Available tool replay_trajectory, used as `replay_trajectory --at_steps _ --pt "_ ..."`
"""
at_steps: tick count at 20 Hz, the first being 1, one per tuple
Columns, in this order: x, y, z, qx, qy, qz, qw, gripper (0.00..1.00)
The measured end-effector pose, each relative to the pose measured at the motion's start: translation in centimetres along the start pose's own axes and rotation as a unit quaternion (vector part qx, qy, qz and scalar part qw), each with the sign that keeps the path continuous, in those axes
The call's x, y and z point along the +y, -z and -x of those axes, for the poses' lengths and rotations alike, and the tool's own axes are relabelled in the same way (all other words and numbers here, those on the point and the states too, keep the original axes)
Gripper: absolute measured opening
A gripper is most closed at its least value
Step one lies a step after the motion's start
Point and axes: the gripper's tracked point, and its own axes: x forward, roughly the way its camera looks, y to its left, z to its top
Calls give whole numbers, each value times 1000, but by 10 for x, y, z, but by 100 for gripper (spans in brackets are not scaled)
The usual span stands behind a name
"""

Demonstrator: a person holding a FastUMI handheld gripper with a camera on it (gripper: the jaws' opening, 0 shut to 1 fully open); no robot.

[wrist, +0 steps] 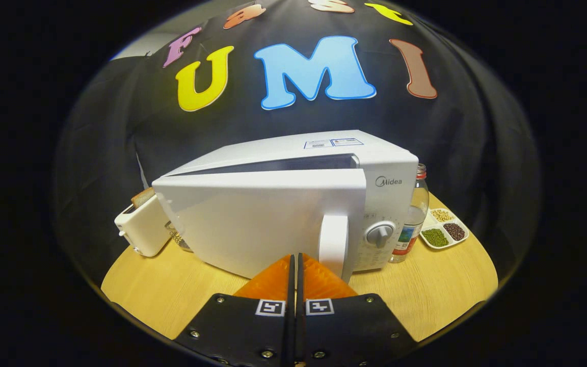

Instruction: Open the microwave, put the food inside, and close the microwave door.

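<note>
We log: tongs [295, 265] level, fingers pressed together, holding nothing, tips just short of the white box-shaped microwave [293, 204] on the pale wooden tabletop [441, 290]; its door [252, 224] ajar, white handle [333, 244] just ahead of the right finger.

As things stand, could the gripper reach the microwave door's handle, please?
Probably yes. The gripper is shut with nothing between its fingers, and the handle stands just ahead, slightly to one side, on the partly open microwave door. Nothing lies between them, though the fingers must open first.

"Midea" on the microwave [293, 204] front
</note>
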Motion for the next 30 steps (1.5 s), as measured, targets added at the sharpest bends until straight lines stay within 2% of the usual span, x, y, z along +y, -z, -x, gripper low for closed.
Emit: replay_trajectory --at_steps 9,17,20,30 --pt "-4 -36 -32 -26 24 -11 999 1" --pt "-8 -29 -46 -7 44 -6 999 1" --pt "-7 -36 -28 -19 53 8 998 1" --pt "-1 -70 78 -101 67 24 992 1"
